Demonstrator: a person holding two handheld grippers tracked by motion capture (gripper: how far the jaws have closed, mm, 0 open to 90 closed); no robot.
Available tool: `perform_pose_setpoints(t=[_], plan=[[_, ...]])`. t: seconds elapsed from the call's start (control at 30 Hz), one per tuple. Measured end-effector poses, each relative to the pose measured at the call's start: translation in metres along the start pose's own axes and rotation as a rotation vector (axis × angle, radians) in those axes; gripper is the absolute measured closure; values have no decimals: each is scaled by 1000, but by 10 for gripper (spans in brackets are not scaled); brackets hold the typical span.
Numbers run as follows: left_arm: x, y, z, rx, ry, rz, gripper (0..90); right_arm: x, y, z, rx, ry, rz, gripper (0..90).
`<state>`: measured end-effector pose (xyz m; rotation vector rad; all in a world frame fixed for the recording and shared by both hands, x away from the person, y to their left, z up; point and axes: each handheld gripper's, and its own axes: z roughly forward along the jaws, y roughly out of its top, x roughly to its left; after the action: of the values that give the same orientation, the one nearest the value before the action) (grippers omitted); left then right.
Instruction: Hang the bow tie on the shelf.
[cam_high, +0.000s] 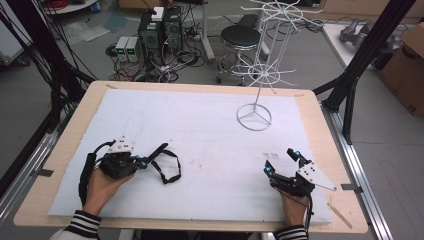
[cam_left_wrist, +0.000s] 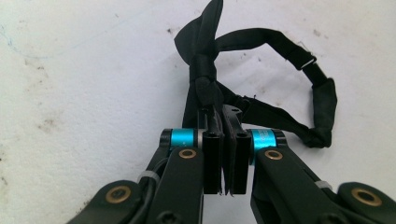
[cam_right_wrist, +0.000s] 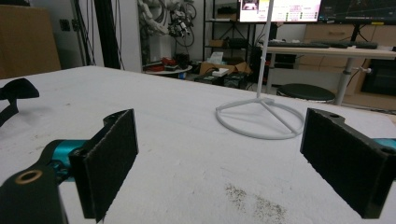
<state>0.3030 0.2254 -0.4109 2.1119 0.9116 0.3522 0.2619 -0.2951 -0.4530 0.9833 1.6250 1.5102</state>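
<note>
A black bow tie with its strap (cam_high: 167, 165) lies on the white mat (cam_high: 200, 120) at the front left. My left gripper (cam_high: 142, 162) is shut on the bow tie's fabric; in the left gripper view the two jaws (cam_left_wrist: 227, 140) pinch the dark cloth just below the knot (cam_left_wrist: 205, 79), while the strap loop (cam_left_wrist: 322, 98) curls off to the right. My right gripper (cam_high: 280, 161) rests at the front right with its jaws wide open and nothing between the pads (cam_right_wrist: 112, 158). The bow tie's end (cam_right_wrist: 16, 91) shows far left in the right gripper view.
A white wire display stand (cam_high: 255, 117) with hooked arms stands at the back right of the mat; its ring base (cam_right_wrist: 259, 116) lies ahead of the right gripper. Beyond the table are a stool (cam_high: 240, 37), computers and cables on the floor.
</note>
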Motion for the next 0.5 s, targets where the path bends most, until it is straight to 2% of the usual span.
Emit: perform_pose_setpoints(t=[0.17, 0.5], plan=[[1, 2, -2, -46, -12, -12, 870, -1, 0, 0, -3, -1, -6, 103], [0, 18, -5, -113, -13, 0, 871, 0, 0, 0, 1, 0, -1, 103]])
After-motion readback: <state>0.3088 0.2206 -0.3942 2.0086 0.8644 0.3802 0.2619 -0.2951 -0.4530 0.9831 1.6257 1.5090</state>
